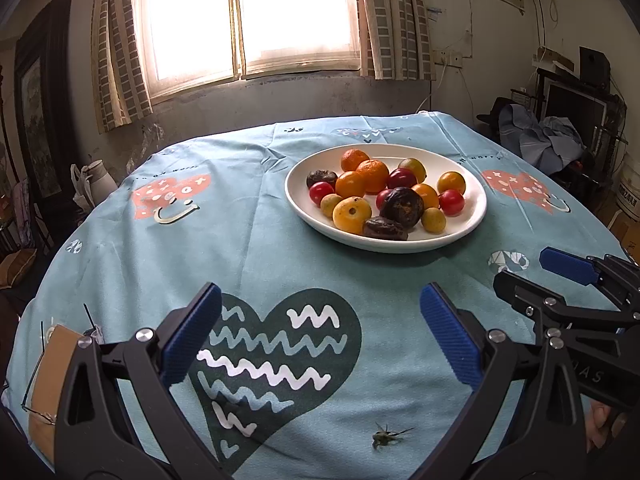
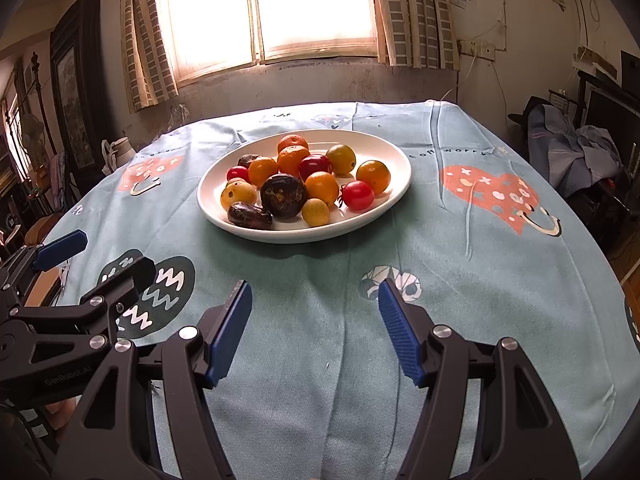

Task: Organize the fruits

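A: What sits at the left edge of the table, seen from the left wrist?

B: A pair of thin-framed glasses (image 1: pixel 40 408) beside a brown card (image 1: pixel 48 384) at the near left edge of the teal tablecloth (image 1: pixel 132 272). The left gripper (image 1: pixel 320 336) hangs over the dark heart print (image 1: pixel 276 364), jaws spread wide with nothing between the blue pads (image 1: pixel 192 336).

A: And the fruit?

B: All of it lies on the white oval plate (image 1: pixel 304 208), which stands toward the far edge of the table, right of centre in this view. Its long axis runs left to right across the table. From its left side: a dark wrinkled fruit (image 1: pixel 322 178), a red cherry tomato (image 1: pixel 321 192), then oranges (image 1: pixel 372 176) heaped in the middle, a large dark round fruit (image 1: pixel 402 206), and another red tomato (image 1: pixel 451 202) near the right rim. A long dark fruit (image 1: pixel 385 229) lies at the near rim, its length following the plate's long axis.

A: Anything nearer on the cloth?

B: A small green stem scrap (image 1: pixel 386 436) near the front edge.

A: The right gripper?

B: In the right wrist view, the right gripper (image 2: pixel 316 328) is over bare cloth short of the plate (image 2: pixel 384 196), jaws wide apart and empty. The left gripper (image 2: pixel 100 256) shows at that view's left border
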`<state>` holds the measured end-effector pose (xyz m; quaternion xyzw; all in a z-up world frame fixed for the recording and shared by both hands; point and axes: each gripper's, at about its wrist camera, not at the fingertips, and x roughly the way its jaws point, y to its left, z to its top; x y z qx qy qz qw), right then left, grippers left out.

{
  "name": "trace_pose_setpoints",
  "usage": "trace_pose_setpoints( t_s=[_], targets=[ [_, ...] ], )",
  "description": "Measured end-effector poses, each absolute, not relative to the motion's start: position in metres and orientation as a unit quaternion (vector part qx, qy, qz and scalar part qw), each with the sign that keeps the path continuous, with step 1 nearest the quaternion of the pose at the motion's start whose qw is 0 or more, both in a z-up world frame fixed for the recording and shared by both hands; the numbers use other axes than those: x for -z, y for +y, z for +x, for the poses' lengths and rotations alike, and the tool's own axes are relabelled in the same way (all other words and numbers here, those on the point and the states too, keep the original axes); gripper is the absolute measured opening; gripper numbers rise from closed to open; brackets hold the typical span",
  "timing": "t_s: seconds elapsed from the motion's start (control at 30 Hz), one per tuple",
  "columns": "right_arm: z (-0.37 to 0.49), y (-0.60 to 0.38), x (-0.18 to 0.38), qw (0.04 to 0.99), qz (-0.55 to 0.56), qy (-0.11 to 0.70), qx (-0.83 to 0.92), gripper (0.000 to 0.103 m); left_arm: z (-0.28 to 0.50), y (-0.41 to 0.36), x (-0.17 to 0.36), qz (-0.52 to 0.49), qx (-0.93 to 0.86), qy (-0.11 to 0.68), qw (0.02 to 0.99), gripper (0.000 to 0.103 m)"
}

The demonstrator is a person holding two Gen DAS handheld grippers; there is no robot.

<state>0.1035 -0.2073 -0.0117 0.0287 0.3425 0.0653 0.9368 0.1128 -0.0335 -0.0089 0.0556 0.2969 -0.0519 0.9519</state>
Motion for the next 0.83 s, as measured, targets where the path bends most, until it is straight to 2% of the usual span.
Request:
trace_pose_setpoints(
  t_s=[0.83],
  targets=[
    [0.1049,-0.2070,0.0138,0.934,0.029,0.349,-0.064,0.066,0.1134,-0.0346,0.0092,0.060,0.058,0.298,0.951,0.101]
  ],
)
